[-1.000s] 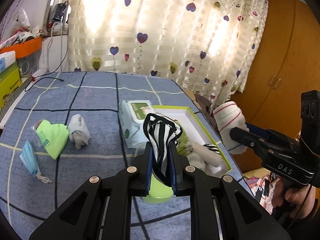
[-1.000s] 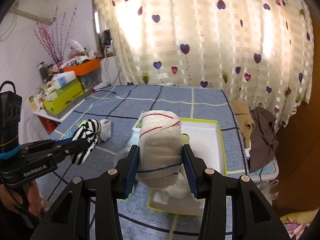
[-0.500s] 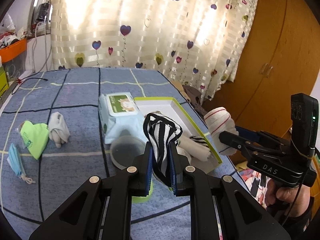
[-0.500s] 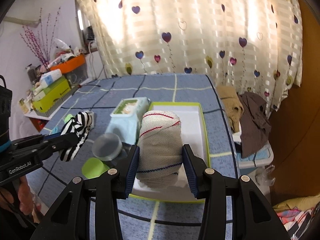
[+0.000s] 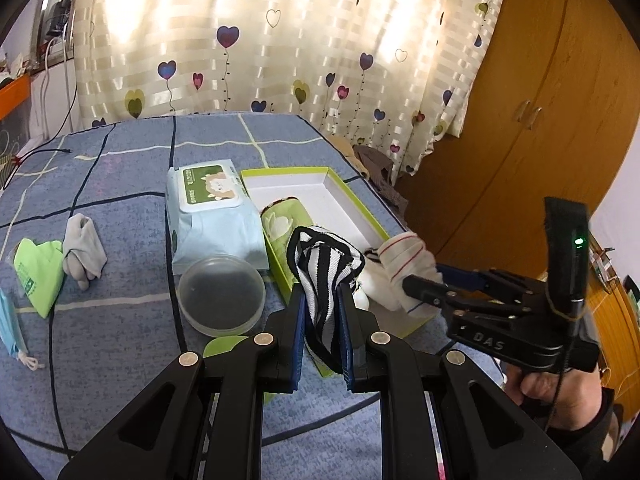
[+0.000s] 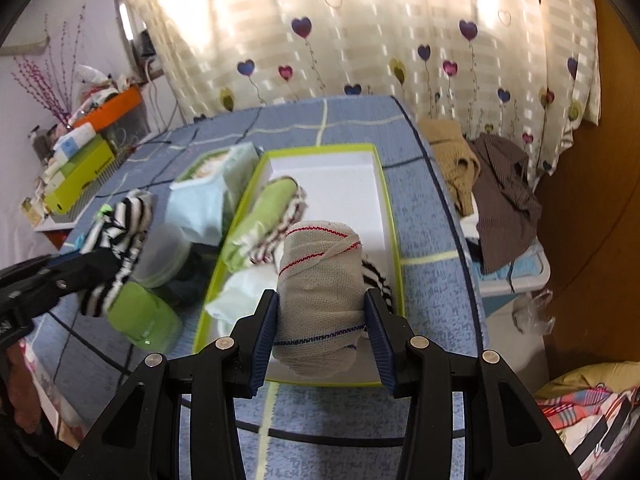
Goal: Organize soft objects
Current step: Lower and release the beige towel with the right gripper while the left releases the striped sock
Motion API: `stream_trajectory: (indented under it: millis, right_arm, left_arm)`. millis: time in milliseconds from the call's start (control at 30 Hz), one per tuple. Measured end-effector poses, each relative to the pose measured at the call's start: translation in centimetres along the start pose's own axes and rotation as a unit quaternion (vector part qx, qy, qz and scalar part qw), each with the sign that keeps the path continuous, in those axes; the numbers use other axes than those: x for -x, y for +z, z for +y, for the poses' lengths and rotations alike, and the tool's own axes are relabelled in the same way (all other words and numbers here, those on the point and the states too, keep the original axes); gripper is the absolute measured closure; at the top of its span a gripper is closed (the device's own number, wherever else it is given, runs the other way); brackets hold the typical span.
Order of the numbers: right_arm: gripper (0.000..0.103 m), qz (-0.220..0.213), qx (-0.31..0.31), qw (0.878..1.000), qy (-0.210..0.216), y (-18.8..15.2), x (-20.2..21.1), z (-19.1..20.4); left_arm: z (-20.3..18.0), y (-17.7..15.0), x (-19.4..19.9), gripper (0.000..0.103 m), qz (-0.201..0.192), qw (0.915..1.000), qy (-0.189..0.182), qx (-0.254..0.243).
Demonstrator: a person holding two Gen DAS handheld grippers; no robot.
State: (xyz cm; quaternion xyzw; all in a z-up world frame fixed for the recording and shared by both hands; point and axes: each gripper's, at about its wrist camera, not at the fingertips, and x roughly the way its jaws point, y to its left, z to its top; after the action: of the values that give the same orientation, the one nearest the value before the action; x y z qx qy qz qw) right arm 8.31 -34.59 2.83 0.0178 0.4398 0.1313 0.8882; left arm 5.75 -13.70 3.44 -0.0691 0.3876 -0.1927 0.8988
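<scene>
Socks are my job here, and I read across from the left. Three loose pieces lie on the blue checked bedspread: one pale blue face mask, one green mask, one grey sock. My left tool is clenched on a black-and-white striped sock standing upright, just short of the shallow white box with a green rim. My right tool grasps one cream rolled sock with red and blue stripes, long axis upright, directly over the box's near end, so the right is nearer. Inside, roughly three soft pieces already lie.
</scene>
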Motion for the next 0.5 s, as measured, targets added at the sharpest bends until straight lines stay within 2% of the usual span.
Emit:
stream_trajectory:
  millis: [200,500]
  right_arm:
    - [0.060,0.015,-0.005,1.000,0.000,0.1,-2.5,-0.6]
    - [0.060,0.010,0.005,1.000,-0.004,2.9,-5.1,-0.8]
  left_arm:
    - [0.2,0.3,-1.0,0.087,0.007,1.0000,0.002,0.001]
    - [0.4,0.9,-2.1,0.087,0.013,0.9999,0.002,0.005]
